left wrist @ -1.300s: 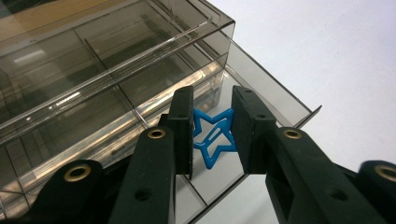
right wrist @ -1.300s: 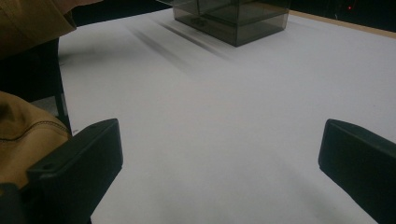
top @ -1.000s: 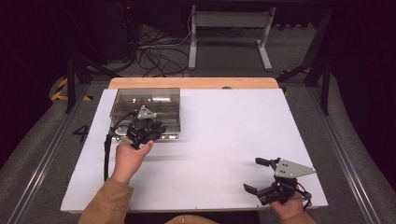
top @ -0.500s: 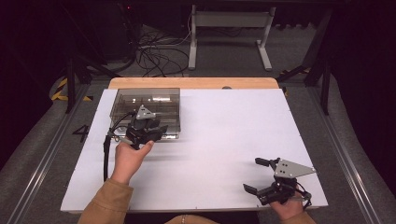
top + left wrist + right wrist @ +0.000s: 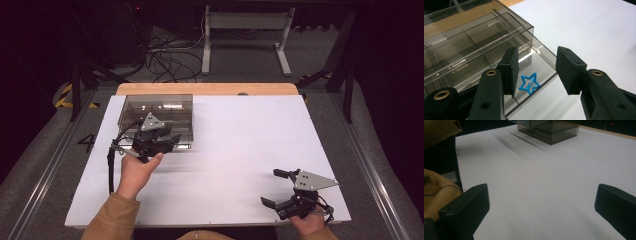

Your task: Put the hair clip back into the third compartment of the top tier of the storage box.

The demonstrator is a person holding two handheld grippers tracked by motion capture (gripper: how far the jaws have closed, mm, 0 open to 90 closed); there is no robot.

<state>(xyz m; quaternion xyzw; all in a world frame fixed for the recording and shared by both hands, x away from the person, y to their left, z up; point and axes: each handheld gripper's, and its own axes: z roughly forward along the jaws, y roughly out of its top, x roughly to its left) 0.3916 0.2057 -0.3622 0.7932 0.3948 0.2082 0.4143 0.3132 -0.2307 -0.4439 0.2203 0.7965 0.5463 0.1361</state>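
A smoky clear plastic organiser box point(image 5: 155, 107) with divided compartments stands at the table's back left. Its shallow drawer point(image 5: 544, 56) is pulled out toward me. A small blue star-shaped piece point(image 5: 529, 83) lies flat on the drawer floor. My left gripper point(image 5: 170, 141) hovers just above the drawer's front, open, its jaws point(image 5: 537, 52) straddling the space over the star with nothing held. My right gripper point(image 5: 269, 187) rests low near the table's front right, open wide point(image 5: 542, 195) and holding nothing. The box point(image 5: 549, 130) is seen far off in the right gripper view.
A white sheet point(image 5: 240, 140) covers the table, with a wooden strip point(image 5: 210, 88) along the far edge. A tan sleeve point(image 5: 434, 190) shows beside the right gripper's jaw. Cables point(image 5: 165, 55) and a desk frame point(image 5: 245, 30) lie on the floor beyond.
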